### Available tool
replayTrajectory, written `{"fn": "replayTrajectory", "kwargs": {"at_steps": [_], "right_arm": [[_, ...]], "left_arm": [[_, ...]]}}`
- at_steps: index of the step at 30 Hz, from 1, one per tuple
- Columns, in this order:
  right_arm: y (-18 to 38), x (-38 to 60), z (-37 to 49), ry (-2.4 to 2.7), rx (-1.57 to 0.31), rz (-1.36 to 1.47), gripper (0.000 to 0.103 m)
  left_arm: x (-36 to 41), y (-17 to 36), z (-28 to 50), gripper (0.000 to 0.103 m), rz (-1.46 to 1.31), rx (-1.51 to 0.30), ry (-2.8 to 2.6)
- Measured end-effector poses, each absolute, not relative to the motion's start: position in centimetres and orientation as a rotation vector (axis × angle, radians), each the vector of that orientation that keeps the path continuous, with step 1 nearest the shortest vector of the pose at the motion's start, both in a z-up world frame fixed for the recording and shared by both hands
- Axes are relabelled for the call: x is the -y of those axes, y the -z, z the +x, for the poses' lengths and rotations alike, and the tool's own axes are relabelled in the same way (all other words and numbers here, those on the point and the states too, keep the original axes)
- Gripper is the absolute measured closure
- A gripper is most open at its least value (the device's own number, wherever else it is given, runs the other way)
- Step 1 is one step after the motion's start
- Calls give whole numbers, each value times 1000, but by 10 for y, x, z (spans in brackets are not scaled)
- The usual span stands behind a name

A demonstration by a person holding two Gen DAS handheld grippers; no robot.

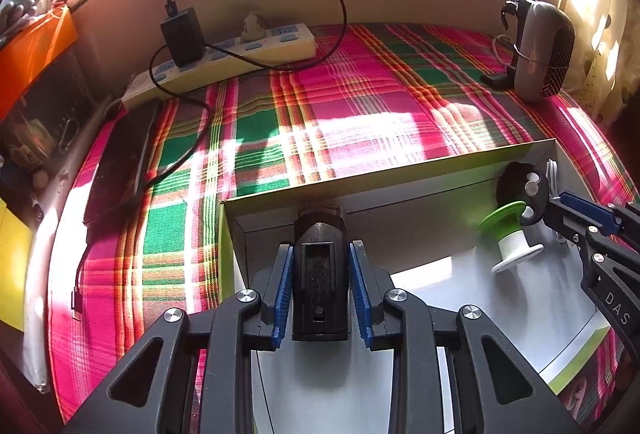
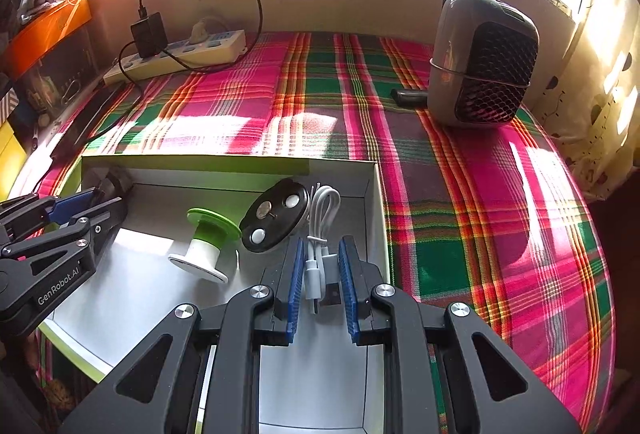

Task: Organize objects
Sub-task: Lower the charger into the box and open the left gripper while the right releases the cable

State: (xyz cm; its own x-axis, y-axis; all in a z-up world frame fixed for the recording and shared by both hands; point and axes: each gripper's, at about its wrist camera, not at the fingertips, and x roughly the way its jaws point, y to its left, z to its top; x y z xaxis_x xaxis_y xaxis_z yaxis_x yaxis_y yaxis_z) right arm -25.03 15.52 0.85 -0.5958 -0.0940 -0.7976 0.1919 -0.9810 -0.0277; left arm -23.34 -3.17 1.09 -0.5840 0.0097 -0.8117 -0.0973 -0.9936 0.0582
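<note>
Left wrist view: left gripper (image 1: 320,288) clamped on a rigid black block (image 1: 319,274), likely light, at the box (image 1: 400,169) far-left corner; right wrist view: right gripper (image 2: 323,284) pinches a limp white cable (image 2: 318,234), best held mid-bundle, box's right side.

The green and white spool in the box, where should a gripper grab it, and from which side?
Probably by its white middle. The spool lies tilted on the floor of the box, green end up, white end down. Both ends flare wide, so pads would likely slip off them. The narrow middle suits two fingers, coming down from above. The black disc sits close on one side, so close the fingers across the other way.
</note>
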Motion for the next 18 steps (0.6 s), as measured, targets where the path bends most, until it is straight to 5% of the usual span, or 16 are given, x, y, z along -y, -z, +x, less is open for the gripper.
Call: {"fn": "replayTrajectory", "kwargs": {"at_steps": [18], "right_arm": [[-9, -155, -250, 2688, -160, 1317, 82]], "left_arm": [[33, -13, -234, 77, -1401, -126, -2743]]}}
